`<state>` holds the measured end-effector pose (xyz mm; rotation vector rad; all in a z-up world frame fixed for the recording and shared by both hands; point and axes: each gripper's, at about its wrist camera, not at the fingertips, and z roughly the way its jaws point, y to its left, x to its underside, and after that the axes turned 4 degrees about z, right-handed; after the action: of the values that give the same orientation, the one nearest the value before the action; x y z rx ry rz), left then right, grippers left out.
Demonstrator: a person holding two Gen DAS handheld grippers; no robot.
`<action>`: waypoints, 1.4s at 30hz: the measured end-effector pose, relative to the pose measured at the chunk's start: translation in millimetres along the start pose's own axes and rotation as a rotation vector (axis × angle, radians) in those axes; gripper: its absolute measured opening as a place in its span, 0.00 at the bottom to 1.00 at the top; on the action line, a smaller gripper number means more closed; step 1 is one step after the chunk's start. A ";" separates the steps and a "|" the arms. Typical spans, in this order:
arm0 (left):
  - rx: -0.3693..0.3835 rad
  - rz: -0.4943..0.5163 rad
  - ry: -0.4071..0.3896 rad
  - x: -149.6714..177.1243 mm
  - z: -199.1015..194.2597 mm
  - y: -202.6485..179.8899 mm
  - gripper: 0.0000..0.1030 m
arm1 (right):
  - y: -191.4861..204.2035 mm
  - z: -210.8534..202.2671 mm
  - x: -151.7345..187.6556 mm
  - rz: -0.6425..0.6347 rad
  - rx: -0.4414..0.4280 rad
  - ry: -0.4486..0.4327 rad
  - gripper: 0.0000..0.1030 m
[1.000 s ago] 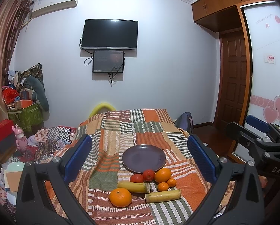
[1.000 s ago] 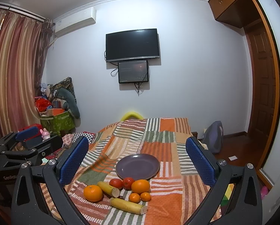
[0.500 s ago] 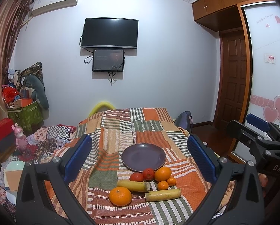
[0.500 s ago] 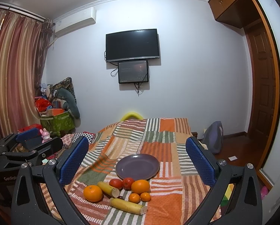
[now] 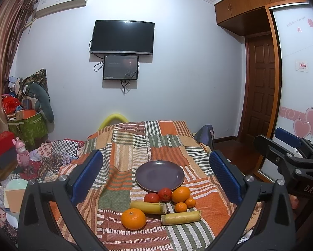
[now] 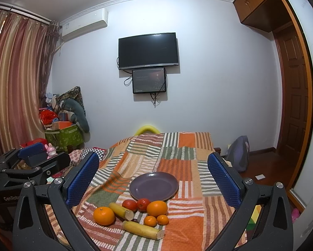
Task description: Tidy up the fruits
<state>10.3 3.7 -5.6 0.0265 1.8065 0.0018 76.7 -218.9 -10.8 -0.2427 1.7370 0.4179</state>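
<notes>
An empty purple plate [image 5: 159, 175] [image 6: 153, 186] sits on a striped patchwork cloth [image 5: 135, 146]. In front of it lie two red tomatoes [image 5: 164, 194], two large oranges [image 5: 133, 218] [image 5: 180, 194], two small mandarins [image 5: 181, 207] and two yellow banana pieces [image 5: 180, 217] [image 5: 148, 207]. My left gripper [image 5: 156, 175] is open and empty, held above and short of the fruit. My right gripper [image 6: 153, 182] is open and empty too, at a similar height. Each gripper shows at the edge of the other's view.
The cloth covers a table [image 6: 187, 144] running toward the far wall with a TV [image 5: 123, 36]. Clutter, a green box [image 5: 27, 126] and toys stand at the left. A wooden door [image 5: 261, 96] and a bag [image 6: 239, 152] are at the right.
Both grippers have barely moved; the left view has tilted very slightly. Nothing was grasped or shifted.
</notes>
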 end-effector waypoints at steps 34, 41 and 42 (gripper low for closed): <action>0.018 0.001 0.113 15.2 37.4 17.7 0.82 | 1.7 27.2 15.6 -0.033 -0.002 0.081 1.00; -0.025 -0.011 0.240 38.8 81.6 44.9 0.79 | -14.9 69.0 36.4 -0.006 0.009 0.224 0.94; -0.031 -0.010 0.258 42.9 88.0 48.3 0.79 | -16.6 76.0 40.7 -0.009 0.009 0.249 0.89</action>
<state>86.7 51.7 -67.1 -0.0045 2.0647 0.0271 143.0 -200.5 -65.4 -0.3055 1.9802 0.3856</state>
